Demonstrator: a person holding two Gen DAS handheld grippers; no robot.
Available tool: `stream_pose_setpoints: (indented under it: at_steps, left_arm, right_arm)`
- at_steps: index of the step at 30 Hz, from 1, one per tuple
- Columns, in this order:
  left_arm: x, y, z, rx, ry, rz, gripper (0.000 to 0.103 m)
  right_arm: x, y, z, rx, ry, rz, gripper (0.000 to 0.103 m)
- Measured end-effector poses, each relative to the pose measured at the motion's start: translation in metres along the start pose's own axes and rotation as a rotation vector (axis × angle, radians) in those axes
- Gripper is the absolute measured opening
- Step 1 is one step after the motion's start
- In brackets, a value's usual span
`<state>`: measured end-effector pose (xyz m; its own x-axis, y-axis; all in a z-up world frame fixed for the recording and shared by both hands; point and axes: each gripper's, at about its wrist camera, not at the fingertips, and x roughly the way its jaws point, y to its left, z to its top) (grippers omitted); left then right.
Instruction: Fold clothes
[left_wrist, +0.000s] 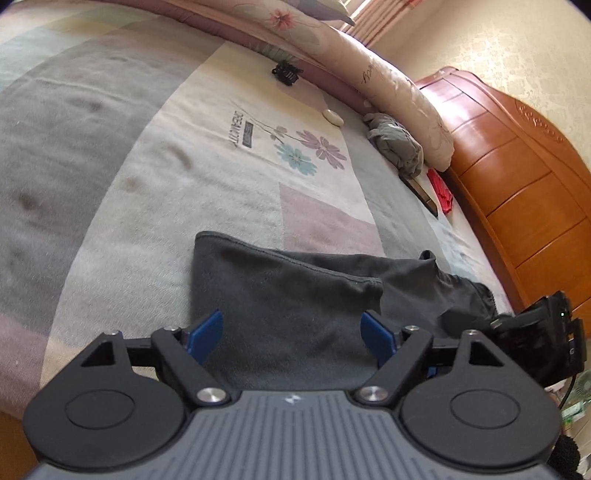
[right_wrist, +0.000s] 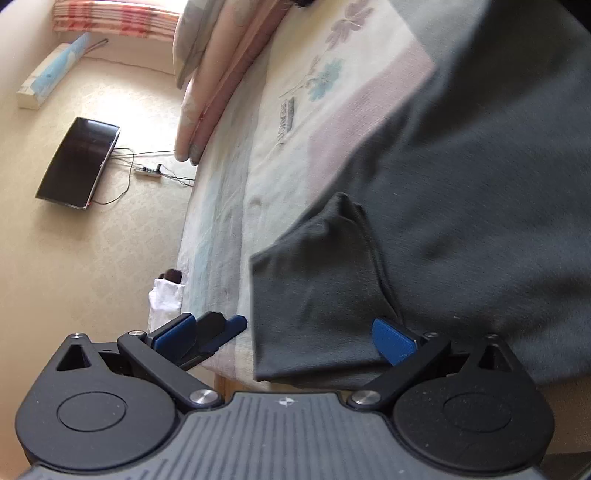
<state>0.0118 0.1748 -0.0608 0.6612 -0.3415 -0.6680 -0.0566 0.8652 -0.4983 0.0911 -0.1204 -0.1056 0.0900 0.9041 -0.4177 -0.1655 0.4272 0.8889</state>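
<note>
A dark grey garment (left_wrist: 288, 295) lies flattened on the bed sheet (left_wrist: 207, 177), its folded edge toward the far side. My left gripper (left_wrist: 291, 336) hovers over its near part, open, with the blue pads (left_wrist: 205, 336) wide apart and only cloth beneath them. In the right wrist view the same garment (right_wrist: 461, 184) fills the right side, and a sleeve (right_wrist: 314, 295) reaches to the bed's edge. My right gripper (right_wrist: 284, 338) is open, the sleeve lying between its blue pads (right_wrist: 393, 341). It also shows as a black body at the right edge of the left wrist view (left_wrist: 546, 332).
A rolled pink quilt (left_wrist: 388, 85) runs along the bed's far side, against a wooden headboard (left_wrist: 517, 184). Near it lie a black hair clip (left_wrist: 286, 72), crumpled grey cloth (left_wrist: 397, 144), a phone (left_wrist: 424, 195) and a red item (left_wrist: 441, 192). On the floor are a dark screen (right_wrist: 79, 162) and a power strip (right_wrist: 147, 171).
</note>
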Motion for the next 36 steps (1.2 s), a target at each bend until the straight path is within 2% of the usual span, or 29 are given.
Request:
stream_pose_setpoints:
  at_steps: [2, 3, 7, 11, 14, 15, 17, 20, 23, 26, 29, 33, 36]
  left_arm:
    - [0.006, -0.007, -0.002, 0.03, 0.005, 0.03, 0.083]
    - [0.007, -0.011, -0.003, 0.043, -0.001, 0.041, 0.083]
    - [0.014, -0.029, 0.006, 0.073, -0.022, 0.023, 0.084]
    - [0.034, -0.048, 0.009, 0.114, 0.007, -0.005, 0.084]
    - [0.053, -0.059, 0.007, 0.139, 0.037, -0.014, 0.085]
    - [0.06, -0.059, 0.006, 0.136, 0.048, -0.001, 0.085]
    - [0.066, -0.057, 0.005, 0.12, 0.043, 0.029, 0.084]
    - [0.064, -0.055, 0.01, 0.107, 0.019, 0.025, 0.085]
    - [0.066, -0.054, 0.013, 0.105, 0.024, 0.037, 0.085]
    - [0.067, -0.053, 0.013, 0.108, 0.025, 0.041, 0.087]
    - [0.068, -0.053, 0.013, 0.111, 0.021, 0.038, 0.087]
    - [0.069, -0.047, 0.014, 0.088, 0.016, 0.025, 0.087]
    - [0.07, -0.045, 0.015, 0.081, 0.015, 0.02, 0.088]
  right_arm:
    - [-0.012, -0.005, 0.0, 0.044, -0.022, 0.028, 0.103]
    - [-0.02, -0.004, 0.002, 0.036, -0.039, 0.016, 0.103]
    - [-0.065, 0.004, 0.019, -0.088, -0.205, -0.134, 0.103]
    - [-0.108, -0.02, 0.034, -0.067, -0.338, -0.253, 0.103]
    - [-0.126, -0.049, 0.036, -0.012, -0.369, -0.317, 0.103]
    - [-0.131, -0.054, 0.036, -0.006, -0.376, -0.278, 0.103]
    - [-0.135, -0.05, 0.036, -0.022, -0.393, -0.309, 0.103]
    - [-0.126, -0.016, 0.046, -0.238, -0.434, -0.514, 0.103]
    - [-0.092, 0.016, 0.061, -0.45, -0.4, -0.693, 0.103]
    - [-0.055, 0.02, 0.075, -0.623, -0.364, -0.846, 0.103]
    - [-0.033, -0.007, 0.092, -0.634, -0.286, -0.931, 0.103]
    - [-0.043, -0.032, 0.121, -0.61, -0.318, -0.927, 0.103]
    - [-0.048, -0.031, 0.147, -0.6, -0.327, -0.999, 0.103]
